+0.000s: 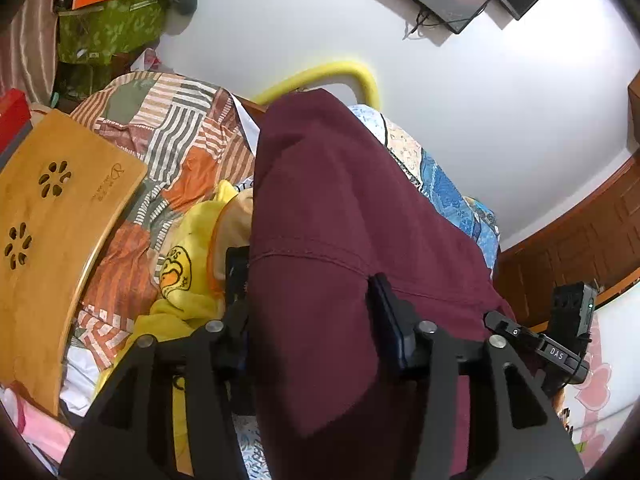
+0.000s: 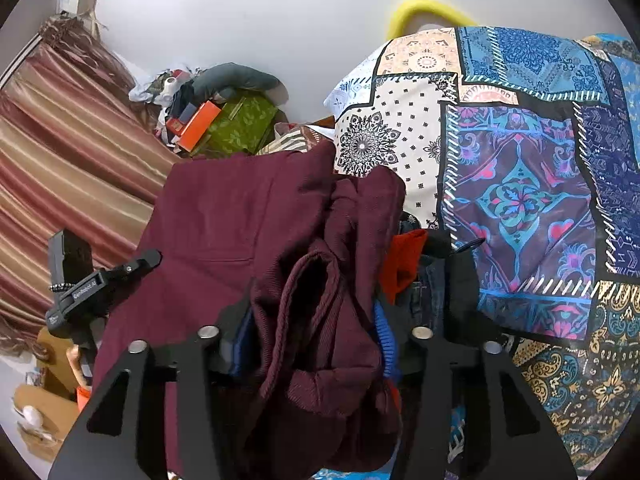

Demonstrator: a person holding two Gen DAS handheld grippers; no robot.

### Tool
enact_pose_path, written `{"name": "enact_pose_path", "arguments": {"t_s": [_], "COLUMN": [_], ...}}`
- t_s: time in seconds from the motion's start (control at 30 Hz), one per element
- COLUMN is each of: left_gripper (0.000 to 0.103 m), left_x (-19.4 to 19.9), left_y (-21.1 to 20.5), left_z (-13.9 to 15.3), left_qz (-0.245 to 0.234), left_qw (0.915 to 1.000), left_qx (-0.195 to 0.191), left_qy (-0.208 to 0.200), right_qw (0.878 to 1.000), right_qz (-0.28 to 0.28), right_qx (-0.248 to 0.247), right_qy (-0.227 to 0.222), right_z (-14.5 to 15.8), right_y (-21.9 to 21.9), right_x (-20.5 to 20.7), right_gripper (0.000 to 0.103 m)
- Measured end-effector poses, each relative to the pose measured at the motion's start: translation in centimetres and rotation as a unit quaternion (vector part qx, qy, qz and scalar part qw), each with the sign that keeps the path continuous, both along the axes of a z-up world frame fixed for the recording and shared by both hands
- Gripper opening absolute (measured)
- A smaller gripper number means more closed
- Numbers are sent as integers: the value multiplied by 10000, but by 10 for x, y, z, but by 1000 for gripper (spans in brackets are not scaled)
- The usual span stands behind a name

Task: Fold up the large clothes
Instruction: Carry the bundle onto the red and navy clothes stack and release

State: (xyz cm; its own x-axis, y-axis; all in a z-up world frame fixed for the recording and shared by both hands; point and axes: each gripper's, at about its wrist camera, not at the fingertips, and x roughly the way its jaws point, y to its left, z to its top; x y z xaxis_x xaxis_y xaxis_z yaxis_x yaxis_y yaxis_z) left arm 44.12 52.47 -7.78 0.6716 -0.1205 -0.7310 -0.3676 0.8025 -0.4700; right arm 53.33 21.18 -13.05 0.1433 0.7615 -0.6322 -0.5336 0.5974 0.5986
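One maroon garment (image 1: 344, 216) is lifted above the bed, held at two places. The left gripper (image 1: 308, 300) pinches its flat hem part; the right gripper (image 2: 316, 332) pinches its bunched ribbed part. Behind lie one patchwork quilt (image 2: 520, 184), one yellow duck cloth (image 1: 184, 276) and one wooden tray (image 1: 60, 224).

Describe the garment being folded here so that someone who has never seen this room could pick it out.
On the bed with the patchwork quilts, look between the two grippers' jaws. The plain dark maroon knit garment hangs bunched there. Its neighbours are printed or bright: a yellow duck-print cloth, a blue patterned quilt.
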Motion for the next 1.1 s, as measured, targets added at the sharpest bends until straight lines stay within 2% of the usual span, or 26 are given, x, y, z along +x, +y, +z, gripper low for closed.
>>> {"name": "enact_pose_path", "arguments": {"t_s": [0.03, 0.13, 0.3, 0.43, 0.57, 0.7, 0.83, 0.93, 1.1], "left_gripper": [58, 63, 63, 63, 63, 63, 63, 63, 63], "left_x": [-1, -6, -23, -46, -84, -136, -200, -245, -312], "left_y": [0, -7, -33, -60, -96, -146, -203, -239, -290], "left_z": [2, 11, 35, 64, 103, 148, 186, 204, 215], "left_qz": [-6, 40, 223, 280, 233, 155, 117, -7, 172], "left_qw": [10000, 9994, 9949, 9896, 9838, 9714, 9508, 9407, 9130], "left_qx": [32, 328, 970, 1409, 1745, 2188, 2647, 2668, 3050], "left_qy": [2, 52, 148, 15, -347, -907, -1608, -2096, -2704], "right_qw": [10000, 9986, 9913, 9851, 9747, 9659, 9513, 9381, 9109], "right_qz": [-23, -125, -266, -255, -312, -419, -583, -627, -662], "right_qx": [-71, -464, -1036, -1090, -957, -501, 15, 362, 744], "right_qy": [-47, -228, -764, -1306, -1998, -2504, -3027, -3387, -4003], "right_z": [3, 15, 44, 77, 117, 154, 188, 208, 224], "right_y": [-2, -5, -16, -30, -49, -75, -107, -128, -156], "right_x": [-2, -10, -32, -67, -119, -169, -228, -272, -344], "right_gripper": [57, 62, 63, 63, 62, 62, 63, 62, 62]}}
